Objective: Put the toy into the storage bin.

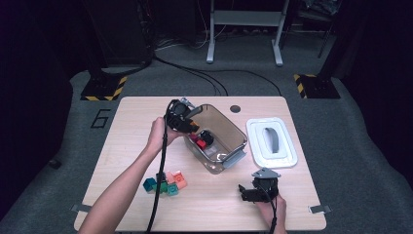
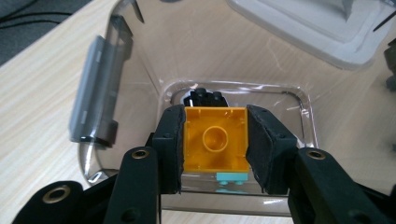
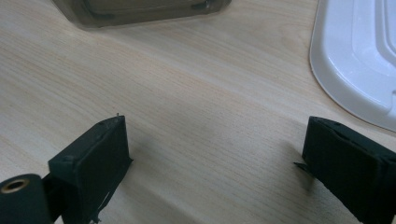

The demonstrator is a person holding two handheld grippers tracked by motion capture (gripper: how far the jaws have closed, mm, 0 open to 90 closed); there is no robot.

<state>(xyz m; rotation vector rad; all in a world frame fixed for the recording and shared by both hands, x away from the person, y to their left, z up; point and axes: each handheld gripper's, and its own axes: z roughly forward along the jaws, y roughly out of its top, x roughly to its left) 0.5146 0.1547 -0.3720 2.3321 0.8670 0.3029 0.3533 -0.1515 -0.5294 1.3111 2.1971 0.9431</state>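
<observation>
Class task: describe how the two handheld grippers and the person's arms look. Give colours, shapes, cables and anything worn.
Both grippers are black. The left gripper has two thick black jaws with flat pads and brass-coloured screw holes; a black cable trails from it along the forearm. The right gripper carries a grey three-cornered plate on top. The forearms are bare, with no sleeves or gloves visible.

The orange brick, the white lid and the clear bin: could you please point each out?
orange brick (image 2: 215,139), left gripper view, its hollow underside.
white lid (image 1: 287,157), high view, its rim.
clear bin (image 1: 234,127), high view, its right wall.
</observation>
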